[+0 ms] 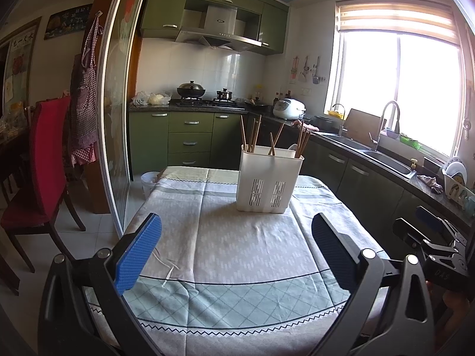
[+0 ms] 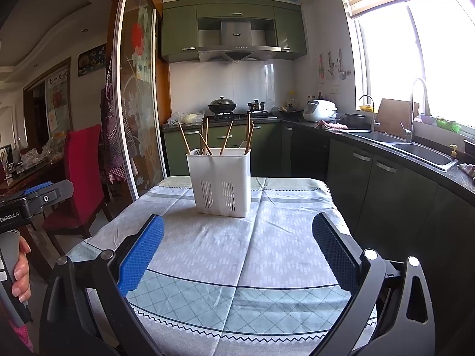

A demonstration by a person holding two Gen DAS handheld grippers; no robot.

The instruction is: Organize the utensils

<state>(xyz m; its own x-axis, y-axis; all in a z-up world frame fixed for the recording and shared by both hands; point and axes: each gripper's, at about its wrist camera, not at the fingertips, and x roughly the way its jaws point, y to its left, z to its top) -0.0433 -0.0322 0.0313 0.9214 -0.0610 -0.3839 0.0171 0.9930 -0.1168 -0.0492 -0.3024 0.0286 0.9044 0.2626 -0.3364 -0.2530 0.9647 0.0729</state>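
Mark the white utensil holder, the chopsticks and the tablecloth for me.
white utensil holder [image 2: 221, 184]: right wrist view, front wall above the slots.
chopsticks [image 2: 184, 139]: right wrist view, shaft of the leftmost stick.
tablecloth [image 1: 237, 255]: left wrist view, bare patch between the jaws.

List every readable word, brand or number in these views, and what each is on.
"GenRobot.AI": on the left gripper, first letter cropped.
"DAS": on the right gripper body.
Range hood badge: too small.
Wall poster characters and dark calendar sign numbers: blurred.

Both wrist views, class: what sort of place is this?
A home kitchen: gas stove under a range hood, a double sink by the window, and a cloth-covered table holding a chopstick holder.
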